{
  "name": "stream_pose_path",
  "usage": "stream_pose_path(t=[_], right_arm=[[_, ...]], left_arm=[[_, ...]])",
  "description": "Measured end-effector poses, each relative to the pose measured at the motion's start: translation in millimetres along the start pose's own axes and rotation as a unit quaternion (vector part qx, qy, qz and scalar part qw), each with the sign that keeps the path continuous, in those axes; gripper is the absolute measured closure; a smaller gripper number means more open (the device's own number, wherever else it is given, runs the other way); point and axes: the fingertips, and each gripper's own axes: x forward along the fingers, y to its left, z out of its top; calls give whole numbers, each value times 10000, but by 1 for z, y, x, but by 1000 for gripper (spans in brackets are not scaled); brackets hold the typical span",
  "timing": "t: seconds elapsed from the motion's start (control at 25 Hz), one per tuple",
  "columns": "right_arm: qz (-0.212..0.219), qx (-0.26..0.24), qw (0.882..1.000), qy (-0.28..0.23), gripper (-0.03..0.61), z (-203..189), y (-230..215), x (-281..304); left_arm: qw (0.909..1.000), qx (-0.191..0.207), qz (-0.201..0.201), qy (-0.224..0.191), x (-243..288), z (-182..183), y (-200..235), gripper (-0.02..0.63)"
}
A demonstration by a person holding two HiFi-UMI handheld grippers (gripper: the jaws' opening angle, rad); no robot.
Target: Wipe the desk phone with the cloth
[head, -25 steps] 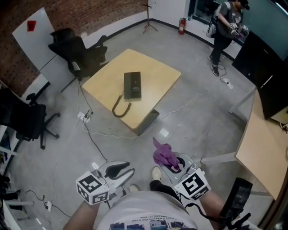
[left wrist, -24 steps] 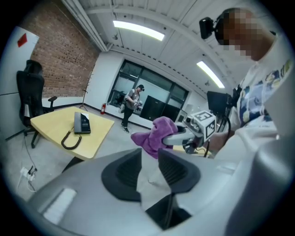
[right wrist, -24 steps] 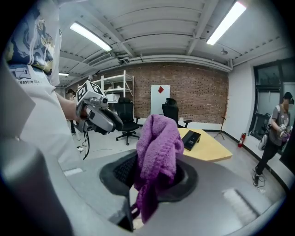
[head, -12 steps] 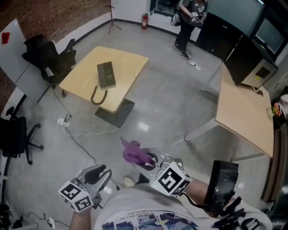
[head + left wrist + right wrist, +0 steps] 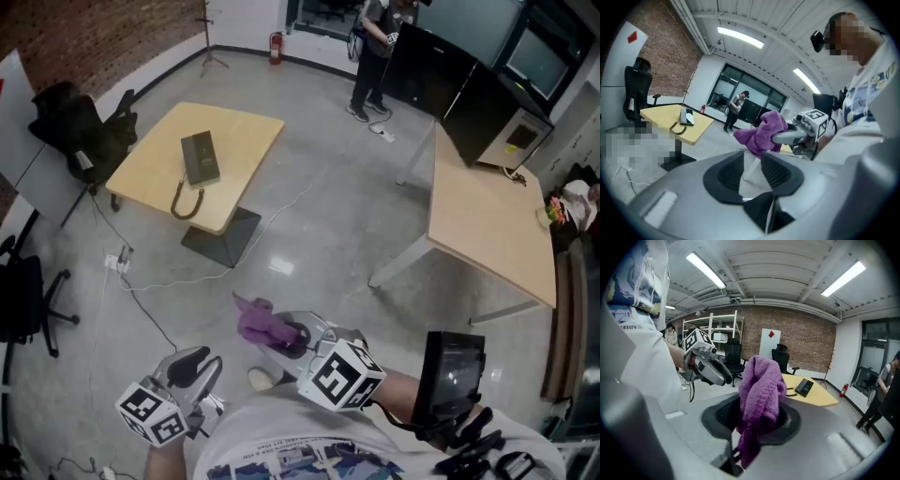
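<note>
Barely begun, judging by the layout. Black desk phone (image 5: 199, 157) flat on top of the square pale-wood pedestal table (image 5: 246, 131), toward the table's left half, handset seated, dark coiled cord (image 5: 182, 202) looping out over the table's near edge. No sign of any contact with the phone so far.

Purple fluffy terry cloth (image 5: 260, 322) well apart from the table, on its near side, out over the bare concrete floor. Clamped in the right gripper (image 5: 284, 335): seen from the right gripper view, bunched up between the jaws, rising above them in a thick fold and trailing below. Pointing roughly toward the table, with the phone visible far beyond the cloth in that view.

Left gripper (image 5: 199, 364) likewise well short of the table, farther from it than the right one. Jaws drawn in to a narrow slit with nothing between them, as shown in the left gripper view; only floor visible through the gap.

Done, as far as can be judged: cloth picked up and securely held. Left to do: closing the whole stretch of floor to the table, bringing the cloth down onto the phone, then the wiping itself, none of which has started. Possibly a steadying role for the empty left gripper against the phone body, though that remains a guess.

Beyond the table's far side, a standing person (image 5: 375, 42), uninvolved.
</note>
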Motion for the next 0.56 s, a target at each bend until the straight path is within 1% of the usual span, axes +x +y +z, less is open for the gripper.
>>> stream_pose_path(t=[0.32, 0.56], right_arm=[[-111, 38, 9999, 93, 476, -2, 3, -1], [-109, 18, 9999, 92, 476, -3, 6, -2]], left_arm=[[9998, 30, -168, 80, 3, -2, -2, 489], [9997, 60, -192, 116, 4, -4, -4, 489]])
